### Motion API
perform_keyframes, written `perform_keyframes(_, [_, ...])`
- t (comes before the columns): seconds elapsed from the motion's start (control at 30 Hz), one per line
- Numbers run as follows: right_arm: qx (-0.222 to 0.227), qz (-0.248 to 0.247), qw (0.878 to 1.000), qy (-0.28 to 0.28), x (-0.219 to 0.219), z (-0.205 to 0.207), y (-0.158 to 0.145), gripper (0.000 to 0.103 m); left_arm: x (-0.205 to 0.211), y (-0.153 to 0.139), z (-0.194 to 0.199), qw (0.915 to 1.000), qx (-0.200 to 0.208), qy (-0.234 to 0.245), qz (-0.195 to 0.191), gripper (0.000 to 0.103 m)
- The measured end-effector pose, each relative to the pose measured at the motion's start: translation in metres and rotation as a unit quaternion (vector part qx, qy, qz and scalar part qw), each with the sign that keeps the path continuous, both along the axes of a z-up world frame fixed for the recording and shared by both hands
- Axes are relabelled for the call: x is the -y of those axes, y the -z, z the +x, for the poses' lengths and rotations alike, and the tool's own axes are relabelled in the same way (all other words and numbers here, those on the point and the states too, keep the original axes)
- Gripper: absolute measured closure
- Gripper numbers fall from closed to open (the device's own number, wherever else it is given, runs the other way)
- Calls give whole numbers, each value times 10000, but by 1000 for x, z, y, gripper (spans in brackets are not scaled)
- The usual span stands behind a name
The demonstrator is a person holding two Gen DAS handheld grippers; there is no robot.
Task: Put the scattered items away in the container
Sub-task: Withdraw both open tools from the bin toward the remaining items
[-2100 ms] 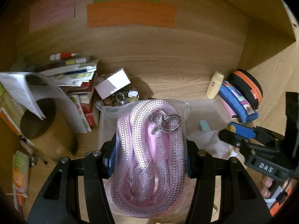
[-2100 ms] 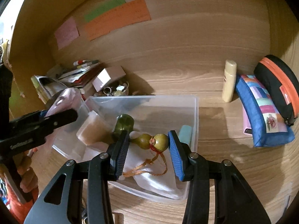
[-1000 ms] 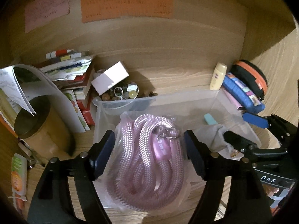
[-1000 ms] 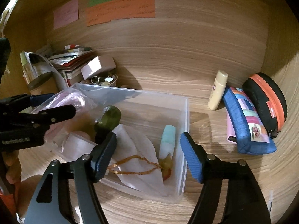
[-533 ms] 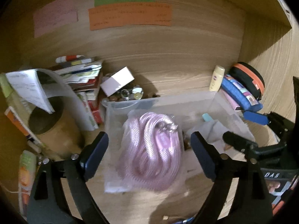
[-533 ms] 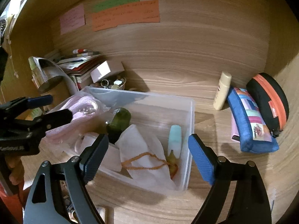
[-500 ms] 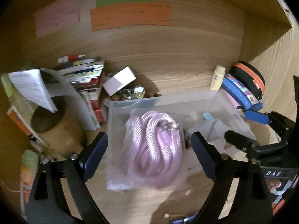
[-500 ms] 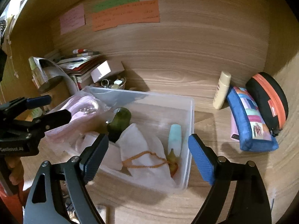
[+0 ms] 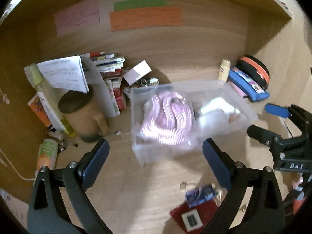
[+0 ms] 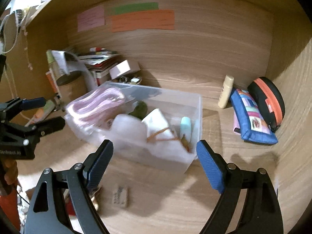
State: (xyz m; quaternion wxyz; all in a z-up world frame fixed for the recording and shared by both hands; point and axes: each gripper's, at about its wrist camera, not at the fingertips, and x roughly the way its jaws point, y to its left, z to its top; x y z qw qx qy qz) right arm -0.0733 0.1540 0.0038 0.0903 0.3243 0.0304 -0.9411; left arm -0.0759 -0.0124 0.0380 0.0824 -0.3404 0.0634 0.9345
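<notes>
One clear container [image 9: 136,152] holds one pink rope [image 9: 167,120]; both the left gripper [image 9: 155,161] and right gripper [image 10: 155,161] gape wide, empty.

The left gripper [image 9: 155,156] hangs above the desk [image 9: 148,185] with its jaws spread wide and nothing between them. The right gripper [image 10: 155,156] is likewise wide apart and empty (a fingertip [image 9: 297,181] shows beneath its body).
</notes>
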Motion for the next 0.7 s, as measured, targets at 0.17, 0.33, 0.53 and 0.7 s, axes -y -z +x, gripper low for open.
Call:
perform_keyframes(0.17, [72,45,9999,-118,10,16,5,18,-5,15,31,9995,34,182,-250,4])
perform_keyframes(0.33, [207,280,9992,-174,19,25,17,18,-8,36,49,9985,222,319,-385,4])
perform_keyframes(0.53, [250,457,9980,-355,24,40,35,18,-7,65,75,9977,369,459,-335,4])
perform_keyframes(0.7, [452,493,9969,-403,24,43,51,21,-7,74,83,9970,532,539,-173,34])
